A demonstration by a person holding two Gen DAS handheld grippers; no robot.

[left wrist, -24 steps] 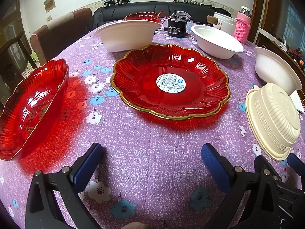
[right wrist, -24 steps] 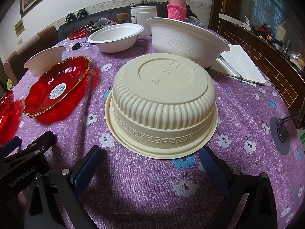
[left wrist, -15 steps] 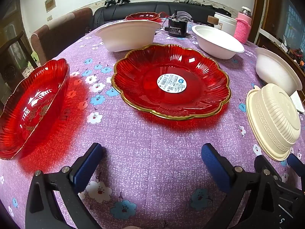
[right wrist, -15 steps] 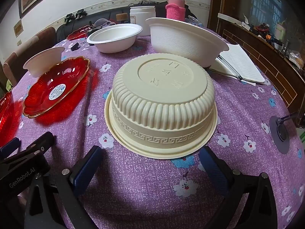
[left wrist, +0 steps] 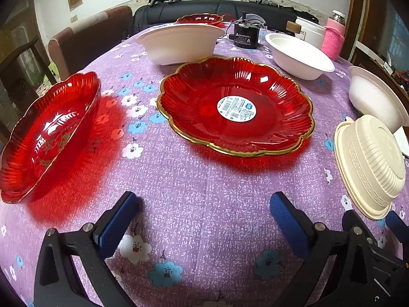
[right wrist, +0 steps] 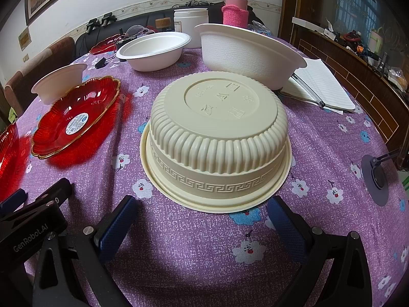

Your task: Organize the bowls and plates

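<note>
My left gripper (left wrist: 204, 212) stands open over the purple cloth, nothing between its blue pads. Ahead of it lies a gold-rimmed red plate (left wrist: 255, 133) with a white sticker; a deeper red dish (left wrist: 51, 133) sits to its left. My right gripper (right wrist: 202, 212) is open too, just short of an upturned cream bowl (right wrist: 217, 138) whose rim rests on the cloth. That cream bowl (left wrist: 370, 163) shows at the right edge of the left wrist view. White bowls (left wrist: 181, 43) (left wrist: 299, 53) (right wrist: 245, 53) stand farther back. The left gripper's body (right wrist: 33, 220) shows at lower left in the right wrist view.
A black device (left wrist: 246, 37), a white jar (right wrist: 190, 25) and a pink-sleeved bottle (right wrist: 235, 10) stand at the far edge. A notebook with a pen (right wrist: 322, 89) lies right of the bowls. A small red dish (left wrist: 199, 19), chairs (left wrist: 89, 41) and a sofa are behind.
</note>
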